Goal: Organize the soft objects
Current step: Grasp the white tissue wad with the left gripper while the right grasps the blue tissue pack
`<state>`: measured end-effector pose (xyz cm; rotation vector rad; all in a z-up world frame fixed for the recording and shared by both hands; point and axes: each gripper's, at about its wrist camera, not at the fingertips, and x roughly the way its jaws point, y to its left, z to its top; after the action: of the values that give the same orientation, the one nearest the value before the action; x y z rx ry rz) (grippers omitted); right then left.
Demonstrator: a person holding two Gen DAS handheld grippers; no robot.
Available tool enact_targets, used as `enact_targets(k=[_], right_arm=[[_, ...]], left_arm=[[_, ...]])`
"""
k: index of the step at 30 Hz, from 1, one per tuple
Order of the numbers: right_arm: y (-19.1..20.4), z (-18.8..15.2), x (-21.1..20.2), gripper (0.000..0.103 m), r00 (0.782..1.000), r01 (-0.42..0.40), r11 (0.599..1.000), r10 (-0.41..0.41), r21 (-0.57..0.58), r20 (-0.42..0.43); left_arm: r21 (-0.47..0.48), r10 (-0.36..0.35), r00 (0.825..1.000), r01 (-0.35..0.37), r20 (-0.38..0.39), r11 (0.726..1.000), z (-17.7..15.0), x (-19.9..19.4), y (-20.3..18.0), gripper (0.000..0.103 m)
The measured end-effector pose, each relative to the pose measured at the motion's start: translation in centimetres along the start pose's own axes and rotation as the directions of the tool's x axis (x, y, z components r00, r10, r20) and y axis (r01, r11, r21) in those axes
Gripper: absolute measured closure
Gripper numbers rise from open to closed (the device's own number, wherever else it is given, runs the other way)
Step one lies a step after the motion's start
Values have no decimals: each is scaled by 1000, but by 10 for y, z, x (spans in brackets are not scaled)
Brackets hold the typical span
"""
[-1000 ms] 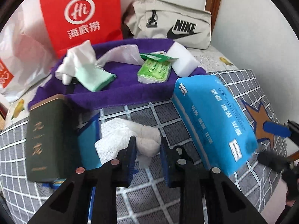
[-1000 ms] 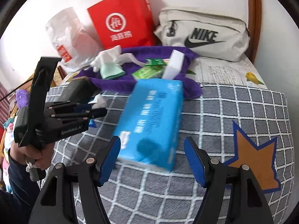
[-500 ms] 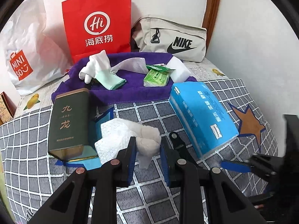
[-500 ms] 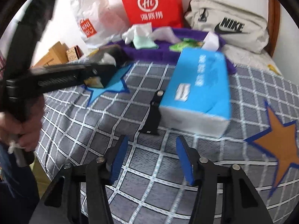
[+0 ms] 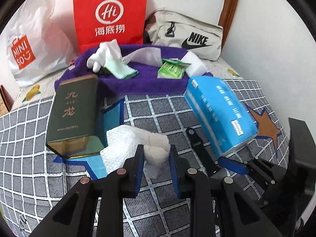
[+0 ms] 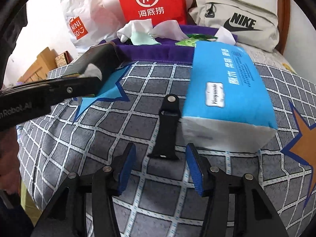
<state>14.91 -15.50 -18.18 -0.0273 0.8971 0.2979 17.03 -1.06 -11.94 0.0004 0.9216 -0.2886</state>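
Left gripper fingers clamped on white cloth over the checked bed; right gripper fingers, just narrowed, apart w/ nothing between, facing black strap. Next, prob.: carry cloth to purple tray.

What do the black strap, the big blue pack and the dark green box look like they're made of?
Black strap: likely matte silicone or rubber, with a metal-looking stud.
Big blue pack: glossy thin plastic film over white tissue showing at its end.
Dark green box: probably metal tin or coated card, satin, gold-edged.
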Motion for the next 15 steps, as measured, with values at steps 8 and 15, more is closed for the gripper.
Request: enact_targets(k=[8, 15], right_arm=[[4, -8, -2, 73, 998, 60, 995, -58, -74, 27], [-2, -20, -14, 73, 999, 11, 994, -16, -112, -49]], left_arm=[[-19, -11, 1000, 11, -16, 1000, -2, 8, 8, 79], [-14, -30, 1000, 30, -6, 999, -1, 7, 7, 79]])
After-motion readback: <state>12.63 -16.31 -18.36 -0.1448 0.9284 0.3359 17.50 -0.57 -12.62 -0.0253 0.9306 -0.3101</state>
